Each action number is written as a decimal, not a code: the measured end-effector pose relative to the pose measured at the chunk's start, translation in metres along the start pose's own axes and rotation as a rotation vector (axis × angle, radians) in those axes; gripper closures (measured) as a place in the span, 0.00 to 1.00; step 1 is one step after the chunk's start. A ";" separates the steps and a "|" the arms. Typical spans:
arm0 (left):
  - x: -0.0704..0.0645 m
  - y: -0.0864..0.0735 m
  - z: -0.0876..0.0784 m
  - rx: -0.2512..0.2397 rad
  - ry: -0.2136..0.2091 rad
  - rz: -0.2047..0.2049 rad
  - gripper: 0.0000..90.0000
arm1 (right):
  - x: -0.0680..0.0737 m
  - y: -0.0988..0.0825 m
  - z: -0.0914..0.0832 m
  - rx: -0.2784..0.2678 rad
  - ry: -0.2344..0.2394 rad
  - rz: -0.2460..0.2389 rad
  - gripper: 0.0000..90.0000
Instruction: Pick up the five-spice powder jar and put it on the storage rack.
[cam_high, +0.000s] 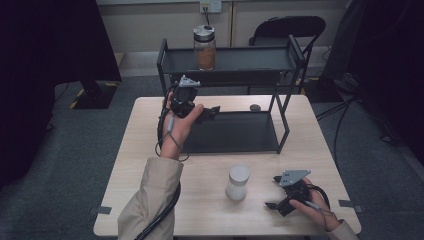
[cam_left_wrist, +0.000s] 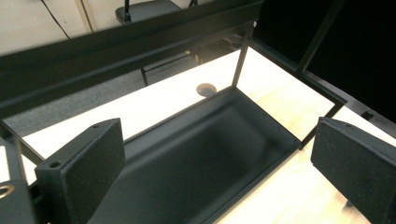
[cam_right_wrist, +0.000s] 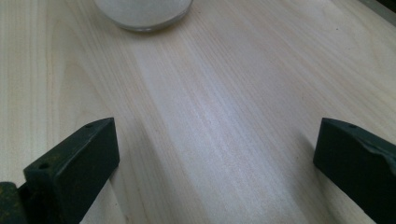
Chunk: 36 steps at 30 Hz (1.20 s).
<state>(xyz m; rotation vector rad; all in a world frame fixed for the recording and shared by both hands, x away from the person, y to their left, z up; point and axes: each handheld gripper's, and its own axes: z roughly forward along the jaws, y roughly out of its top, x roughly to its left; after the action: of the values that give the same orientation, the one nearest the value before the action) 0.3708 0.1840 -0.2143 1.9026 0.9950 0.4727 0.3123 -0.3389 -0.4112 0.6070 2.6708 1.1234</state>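
Above table, both jaws wide, empty.

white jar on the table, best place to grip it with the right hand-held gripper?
Grip the white jar around the middle of its round body, below the lid, coming in level from its right, where the open right hand-held gripper already lies. It stands upright and alone on the table, so that side looks unobstructed.

There are no words, numbers or signs to read here. The brown jar (cam_high: 205, 48) on the top shelf has no label that can be made out. The white jar (cam_high: 237, 182) on the table is plain too.
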 end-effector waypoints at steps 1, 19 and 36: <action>0.001 -0.002 0.001 0.003 -0.002 0.000 0.03 | 0.000 0.000 0.000 0.000 0.000 0.000 0.00; 0.003 -0.032 0.008 0.034 0.009 -0.009 0.03 | 0.000 0.000 0.000 -0.001 0.000 -0.001 0.00; 0.005 -0.064 0.014 0.050 -0.005 -0.025 0.03 | 0.000 0.000 0.000 -0.001 0.000 0.000 0.00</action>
<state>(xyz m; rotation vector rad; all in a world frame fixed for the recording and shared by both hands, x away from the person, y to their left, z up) 0.3549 0.1974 -0.2767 1.9328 1.0345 0.4326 0.3122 -0.3390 -0.4114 0.6068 2.6700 1.1242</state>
